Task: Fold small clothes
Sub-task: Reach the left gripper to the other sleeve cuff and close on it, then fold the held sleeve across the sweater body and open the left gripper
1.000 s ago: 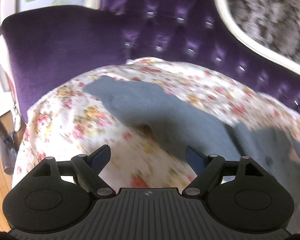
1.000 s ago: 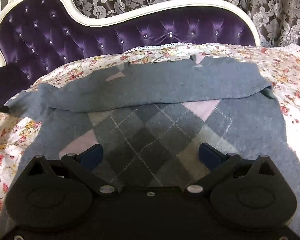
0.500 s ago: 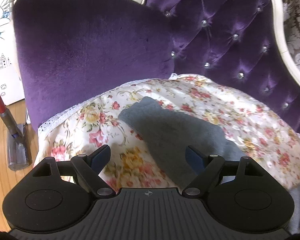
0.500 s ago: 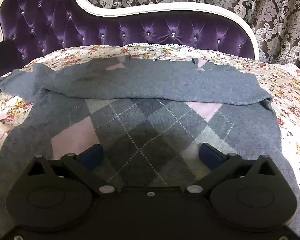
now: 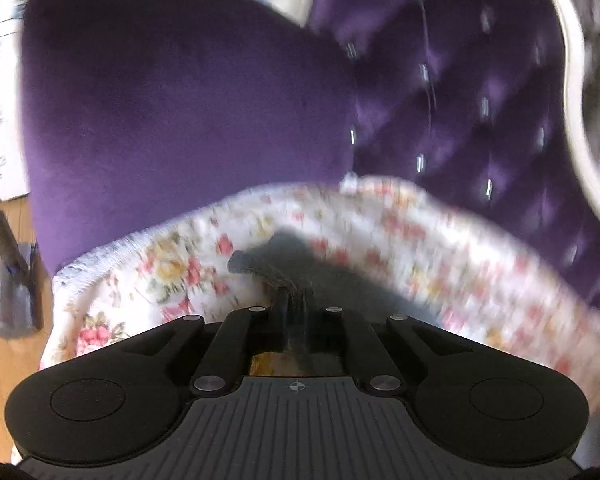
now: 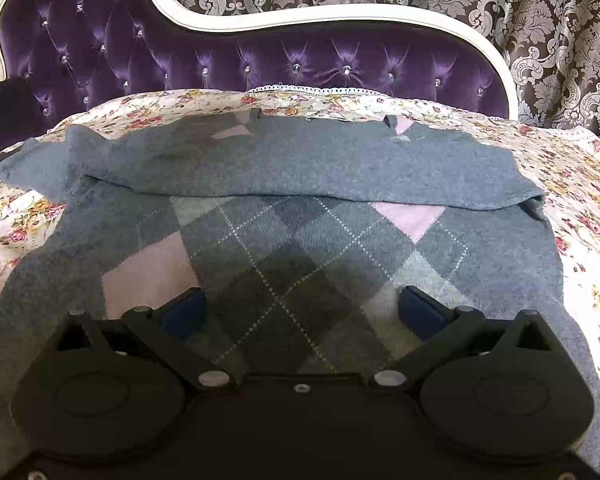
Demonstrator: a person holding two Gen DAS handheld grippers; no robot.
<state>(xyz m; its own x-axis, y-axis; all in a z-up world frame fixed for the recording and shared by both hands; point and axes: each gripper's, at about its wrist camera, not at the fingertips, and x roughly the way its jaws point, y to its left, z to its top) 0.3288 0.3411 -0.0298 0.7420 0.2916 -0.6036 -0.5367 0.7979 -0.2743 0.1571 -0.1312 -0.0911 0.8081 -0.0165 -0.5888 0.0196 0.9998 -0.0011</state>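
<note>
We've got the L gripper [image 5: 294, 304] clenched on the grey sweater's [image 6: 300, 208] sleeve tip [image 5: 260, 266], which pokes out at 12 o'clock of the jaws. R gripper [image 6: 302, 306] is released, pads spread w/ nothing pinched, hovering over the argyle front. Sweater lies on the floral cover [image 6: 580, 184] of the purple sofa [image 6: 260, 60], top edge folded down.

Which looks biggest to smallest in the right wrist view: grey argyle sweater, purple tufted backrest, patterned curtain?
1. Grey argyle sweater, filling most of the frame, though it lies nearest the camera.
2. and 3. Purple tufted backrest and patterned curtain cover similar areas; both are cut off by the frame, so I won't rank them.
</note>
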